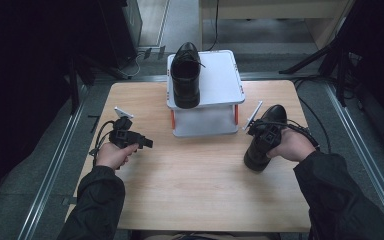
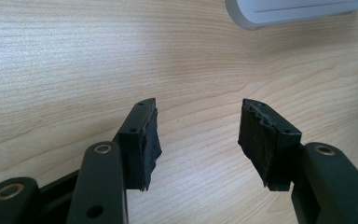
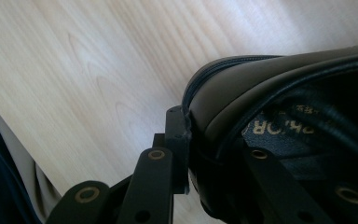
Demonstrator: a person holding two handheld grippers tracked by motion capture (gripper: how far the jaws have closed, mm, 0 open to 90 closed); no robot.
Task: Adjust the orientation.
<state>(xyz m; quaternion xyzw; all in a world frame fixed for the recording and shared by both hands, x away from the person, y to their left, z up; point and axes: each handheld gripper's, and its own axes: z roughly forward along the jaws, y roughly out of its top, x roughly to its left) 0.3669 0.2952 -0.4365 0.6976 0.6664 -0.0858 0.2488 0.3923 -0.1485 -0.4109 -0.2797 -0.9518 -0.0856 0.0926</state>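
Note:
A black leather shoe (image 1: 186, 75) lies on the top shelf of a white two-level rack (image 1: 220, 80) at the table's far middle. A second black shoe (image 1: 266, 137) lies on the wooden table at the right. My right gripper (image 1: 265, 137) is shut on that shoe's heel collar (image 3: 223, 107), one jaw outside the heel and the other inside the opening. My left gripper (image 1: 141, 143) hovers over bare wood at the left, and its jaws stand wide open with nothing between them (image 2: 198, 140).
The wooden table (image 1: 200, 185) has bare surface in its middle and front. The rack's lower shelf (image 1: 205, 122) faces me, and its edge (image 2: 298, 9) appears in the left gripper view. Metal rails and cables run along the floor beside the table.

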